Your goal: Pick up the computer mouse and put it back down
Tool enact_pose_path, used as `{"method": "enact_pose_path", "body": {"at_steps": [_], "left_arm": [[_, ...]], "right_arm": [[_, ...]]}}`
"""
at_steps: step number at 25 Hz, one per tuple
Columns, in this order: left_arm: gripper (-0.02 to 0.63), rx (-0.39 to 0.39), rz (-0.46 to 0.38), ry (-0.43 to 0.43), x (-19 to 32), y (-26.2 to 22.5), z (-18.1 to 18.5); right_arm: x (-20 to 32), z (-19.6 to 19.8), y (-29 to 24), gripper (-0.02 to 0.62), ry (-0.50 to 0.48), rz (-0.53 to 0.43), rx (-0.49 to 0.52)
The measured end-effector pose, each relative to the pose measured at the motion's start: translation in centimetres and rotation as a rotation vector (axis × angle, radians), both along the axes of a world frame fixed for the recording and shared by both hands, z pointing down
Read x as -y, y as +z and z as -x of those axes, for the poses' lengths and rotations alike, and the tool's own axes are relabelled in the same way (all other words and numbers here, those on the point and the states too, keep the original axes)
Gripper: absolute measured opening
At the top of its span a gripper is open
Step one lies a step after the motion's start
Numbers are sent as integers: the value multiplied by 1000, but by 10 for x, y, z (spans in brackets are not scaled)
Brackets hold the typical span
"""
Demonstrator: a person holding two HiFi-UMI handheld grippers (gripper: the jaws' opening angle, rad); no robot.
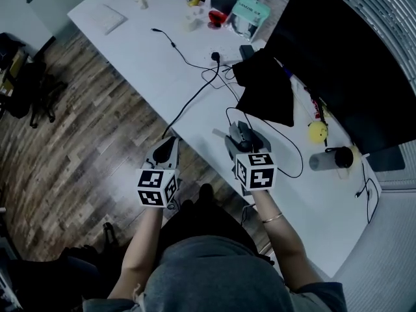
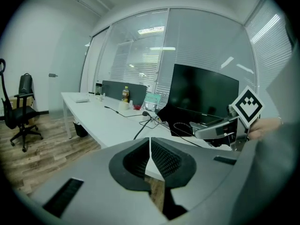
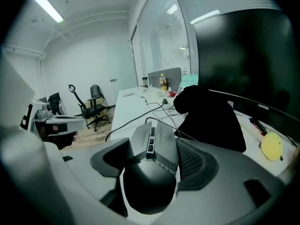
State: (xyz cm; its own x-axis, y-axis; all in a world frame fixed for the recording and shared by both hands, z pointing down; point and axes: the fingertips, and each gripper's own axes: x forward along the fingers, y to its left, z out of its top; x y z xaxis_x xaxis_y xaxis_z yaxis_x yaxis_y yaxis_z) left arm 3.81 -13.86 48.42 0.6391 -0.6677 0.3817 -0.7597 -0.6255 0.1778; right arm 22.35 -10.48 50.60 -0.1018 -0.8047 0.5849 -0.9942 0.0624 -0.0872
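Mouse clamped within right tool.

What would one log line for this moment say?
right gripper: shut on mouse | left gripper: shut, empty | cable: trails to desk

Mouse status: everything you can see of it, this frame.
The mouse is dark grey, angular and looks like matte plastic, with two split buttons, a scroll wheel and small buttons along the centre line. Its cable trails from the nose toward the white desk. The right gripper clamps its sides with both pads, nose pointing away, and it appears to be lifted off the desk.
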Motion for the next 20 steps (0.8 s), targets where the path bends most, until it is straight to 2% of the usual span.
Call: {"method": "enact_pose_path", "body": {"at_steps": [12,20], "left_arm": [[29,0,-41,-147,10,-14,28],[29,13,-49,-219,17,-20,52]], "right_arm": [[65,37,-40,308,-148,-91,33],[101,64,-54,308,-209,-109,27]]}}
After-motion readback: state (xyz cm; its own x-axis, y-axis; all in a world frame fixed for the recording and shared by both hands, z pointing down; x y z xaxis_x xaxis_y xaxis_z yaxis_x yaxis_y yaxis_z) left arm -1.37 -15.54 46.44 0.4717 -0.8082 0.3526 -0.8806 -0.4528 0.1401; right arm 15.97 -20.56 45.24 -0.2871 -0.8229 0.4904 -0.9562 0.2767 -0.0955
